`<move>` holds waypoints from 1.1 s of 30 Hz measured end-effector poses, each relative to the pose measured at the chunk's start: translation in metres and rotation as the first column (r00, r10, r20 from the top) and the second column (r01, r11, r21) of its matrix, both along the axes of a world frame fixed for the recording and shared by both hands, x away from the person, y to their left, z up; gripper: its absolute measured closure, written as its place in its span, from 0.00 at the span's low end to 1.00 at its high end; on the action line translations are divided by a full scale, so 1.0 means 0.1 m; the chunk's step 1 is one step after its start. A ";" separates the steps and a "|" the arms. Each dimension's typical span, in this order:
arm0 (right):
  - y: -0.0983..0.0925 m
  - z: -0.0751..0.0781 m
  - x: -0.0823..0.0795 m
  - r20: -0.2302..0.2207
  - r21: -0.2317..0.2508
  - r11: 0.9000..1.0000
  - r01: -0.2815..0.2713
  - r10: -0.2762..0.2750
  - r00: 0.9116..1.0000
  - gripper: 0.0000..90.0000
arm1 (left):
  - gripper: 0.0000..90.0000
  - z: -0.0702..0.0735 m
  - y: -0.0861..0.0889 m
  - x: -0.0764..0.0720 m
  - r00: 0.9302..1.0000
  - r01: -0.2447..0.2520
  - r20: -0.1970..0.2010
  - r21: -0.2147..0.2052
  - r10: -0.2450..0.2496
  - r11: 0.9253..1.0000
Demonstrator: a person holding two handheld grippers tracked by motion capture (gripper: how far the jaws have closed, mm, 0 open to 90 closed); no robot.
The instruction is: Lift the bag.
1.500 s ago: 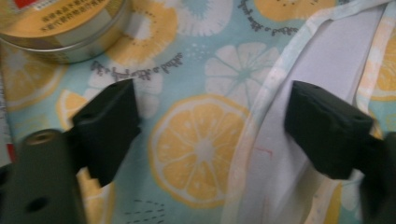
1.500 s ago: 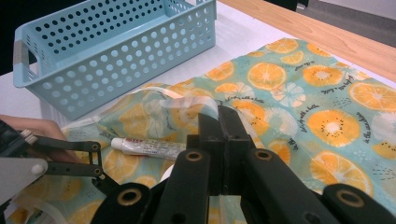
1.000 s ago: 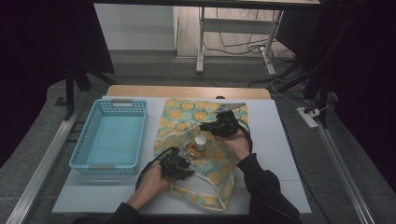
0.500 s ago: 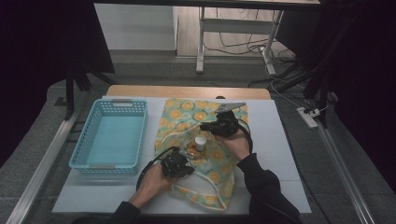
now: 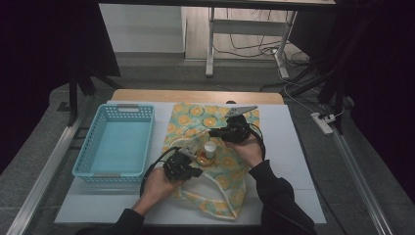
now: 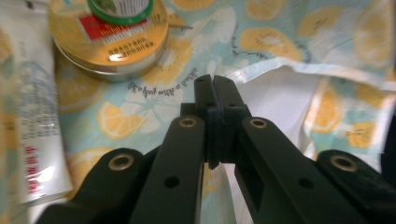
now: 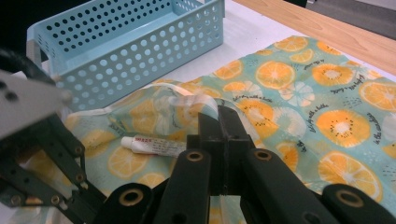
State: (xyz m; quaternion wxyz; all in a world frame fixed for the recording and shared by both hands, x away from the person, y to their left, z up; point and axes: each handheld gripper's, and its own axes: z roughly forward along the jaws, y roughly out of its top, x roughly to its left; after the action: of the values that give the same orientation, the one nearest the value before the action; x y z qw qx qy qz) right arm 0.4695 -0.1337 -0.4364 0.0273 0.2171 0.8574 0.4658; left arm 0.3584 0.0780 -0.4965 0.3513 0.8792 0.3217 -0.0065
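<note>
Turquoise basket sits empty at the counter's left — beside it the orange-print bag. Left tool is clamped on the bag's rim near a gold tin; right tool pinches the rim too.

The round gold tin and the white tube are cut off by the left gripper view's edges.

Both forearms come in from the bottom of the high view. The left gripper has just closed its jaws, and they meet now. The right gripper has its jaws pressed together and points toward the left.
</note>
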 end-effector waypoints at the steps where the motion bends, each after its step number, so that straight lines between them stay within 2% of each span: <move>1: 0.00 0.01 0.00 0.002 0.002 1.000 0.000 0.000 1.000 1.00 | 1.00 0.03 0.01 0.00 1.000 -0.005 0.005 -0.003 0.005 1.000; 11: -0.02 0.14 -0.03 -0.002 0.024 1.000 -0.015 0.016 1.000 1.00 | 1.00 0.26 0.14 0.08 1.000 -0.009 0.008 -0.084 0.010 0.996; 22: 0.01 0.39 -0.08 0.020 0.027 0.999 -0.037 0.037 0.999 1.00 | 1.00 0.68 0.25 0.21 0.999 -0.007 0.034 -0.165 0.013 0.986; 28: 0.03 0.54 -0.09 0.042 0.016 0.999 -0.041 0.041 0.998 1.00 | 1.00 0.91 0.31 0.29 0.999 -0.010 0.050 -0.182 0.020 0.983; 33: 0.04 0.64 -0.10 0.053 0.013 0.999 -0.043 0.043 0.998 1.00 | 1.00 1.07 0.32 0.34 0.997 -0.012 0.079 -0.187 0.028 0.982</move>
State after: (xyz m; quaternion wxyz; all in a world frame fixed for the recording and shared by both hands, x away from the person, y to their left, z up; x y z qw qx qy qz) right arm 0.4600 -0.1298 -0.3724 0.0383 0.1864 0.8576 0.4778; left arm 0.3922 0.1103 -0.3894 0.4448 0.8387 0.3141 0.0026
